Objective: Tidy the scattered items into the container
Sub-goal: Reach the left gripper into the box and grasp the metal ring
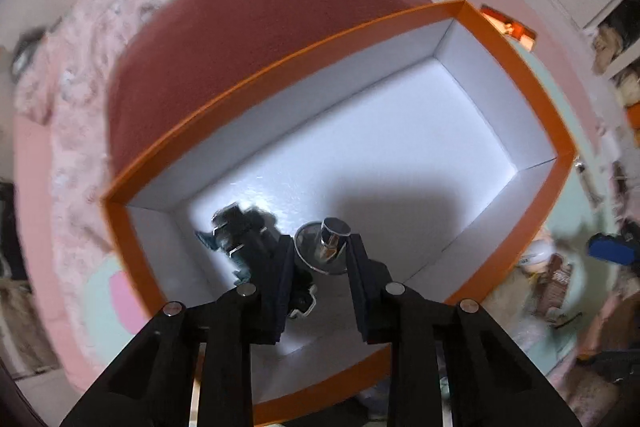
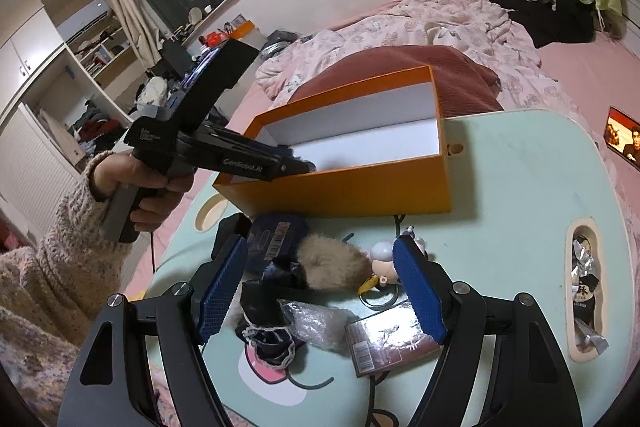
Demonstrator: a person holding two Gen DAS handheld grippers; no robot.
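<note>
Chrome cap (image 1: pixel 334 241) between left fingers (image 1: pixel 360 267)

Box (image 2: pixel 360 183) on table (image 2: pixel 520 195); scattered items (image 2: pixel 320 267) before it.

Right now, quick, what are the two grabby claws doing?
Left gripper: over the orange box, open, with a shiny silver object between its fingers; grip unclear.
Right gripper: open, empty, above the table clutter.

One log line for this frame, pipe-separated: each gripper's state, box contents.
left gripper: open, over orange box | right gripper: open, above table clutter | box: chrome-capped item, dark blurred item
</note>
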